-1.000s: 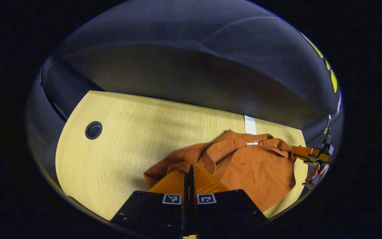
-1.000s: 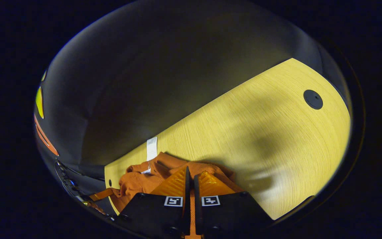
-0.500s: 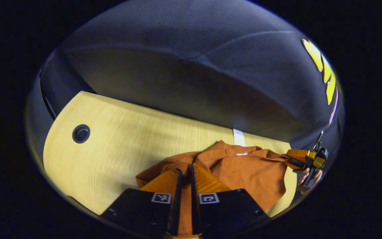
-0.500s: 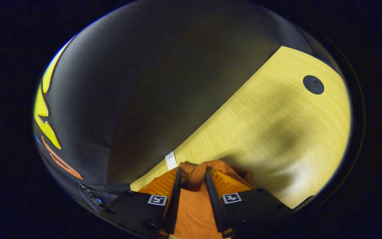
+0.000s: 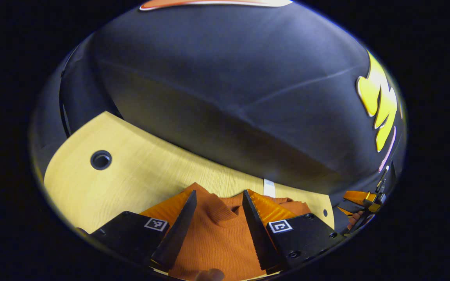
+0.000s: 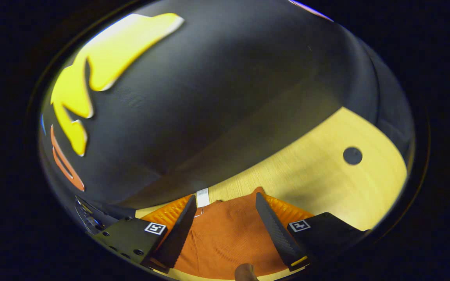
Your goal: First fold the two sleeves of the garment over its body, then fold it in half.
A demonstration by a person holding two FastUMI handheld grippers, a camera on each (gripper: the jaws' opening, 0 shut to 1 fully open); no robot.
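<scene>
Both grippers, left [image 5: 217,199] and right [image 6: 225,201], gape apart over the orange garment [image 5: 217,238]; released knit could slump, loosening its folds.

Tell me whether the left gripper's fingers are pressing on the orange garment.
Apart. In the left gripper view the left gripper is wide open, and the orange garment lies between its fingers with fabric visible on both inner sides, neither finger clamping it.
</scene>
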